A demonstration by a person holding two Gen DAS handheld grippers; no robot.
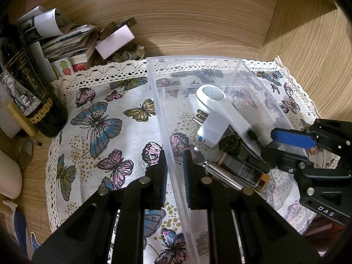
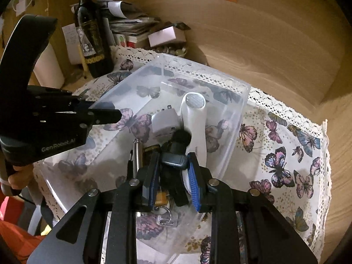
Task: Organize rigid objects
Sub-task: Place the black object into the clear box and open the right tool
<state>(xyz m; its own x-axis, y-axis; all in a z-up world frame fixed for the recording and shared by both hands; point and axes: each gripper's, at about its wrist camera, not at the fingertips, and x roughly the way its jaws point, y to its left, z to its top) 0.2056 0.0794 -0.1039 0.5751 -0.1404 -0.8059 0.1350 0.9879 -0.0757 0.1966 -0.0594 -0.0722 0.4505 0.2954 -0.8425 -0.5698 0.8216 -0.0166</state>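
A clear plastic bin [image 1: 158,101] [image 2: 239,118] stands on a butterfly-print cloth [image 1: 96,118] [image 2: 286,154]. Inside lie a white lint remover [image 1: 220,105] [image 2: 195,118], a white plug adapter [image 1: 210,132] [image 2: 164,124], a metal cylinder [image 1: 222,173] [image 2: 137,154] and a dark amber bottle [image 1: 244,171]. My left gripper [image 1: 175,169] [image 2: 105,112] straddles the bin's left wall, jaws narrowly apart around it. My right gripper [image 2: 173,176] [image 1: 270,140] is over the bin, shut on a black object [image 2: 176,160] whose far end is blurred.
A dark wine bottle [image 1: 26,83] [image 2: 92,33] stands left of the cloth. Papers, cards and a white box [image 1: 114,41] [image 2: 162,36] pile behind it, with small beads [image 1: 129,54]. Wooden walls close in behind and at the right.
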